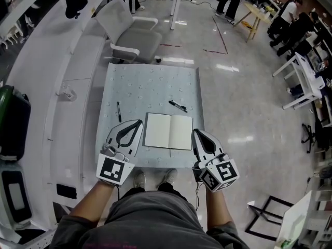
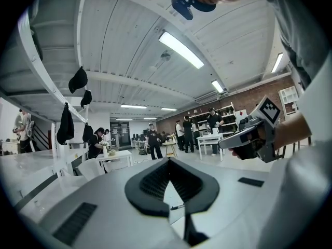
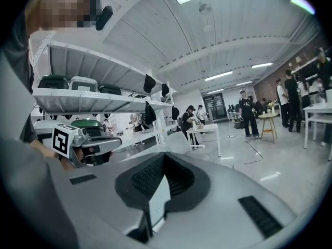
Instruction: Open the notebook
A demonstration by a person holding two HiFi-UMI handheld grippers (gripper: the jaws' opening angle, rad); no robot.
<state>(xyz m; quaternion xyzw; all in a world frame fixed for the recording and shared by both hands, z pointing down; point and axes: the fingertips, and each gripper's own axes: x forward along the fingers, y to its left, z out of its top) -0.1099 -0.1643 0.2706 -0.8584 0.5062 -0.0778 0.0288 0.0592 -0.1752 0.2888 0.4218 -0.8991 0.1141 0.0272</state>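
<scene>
The notebook (image 1: 168, 131) lies open and flat, blank white pages up, at the near edge of the pale blue table (image 1: 150, 84). My left gripper (image 1: 140, 122) hovers just left of it, jaws shut and empty. My right gripper (image 1: 194, 132) hovers at the notebook's right edge, jaws shut and empty too. The left gripper view looks level over its closed jaws (image 2: 168, 161), and the right gripper (image 2: 249, 136) shows off to the side. In the right gripper view a strip of white page (image 3: 158, 201) shows through the gap behind the closed jaws (image 3: 164, 155).
A black pen (image 1: 119, 111) lies left of the notebook and a black marker (image 1: 178, 106) just beyond it. A grey office chair (image 1: 132, 32) stands behind the table. White shelving runs along the left. Several people stand at tables at the far right.
</scene>
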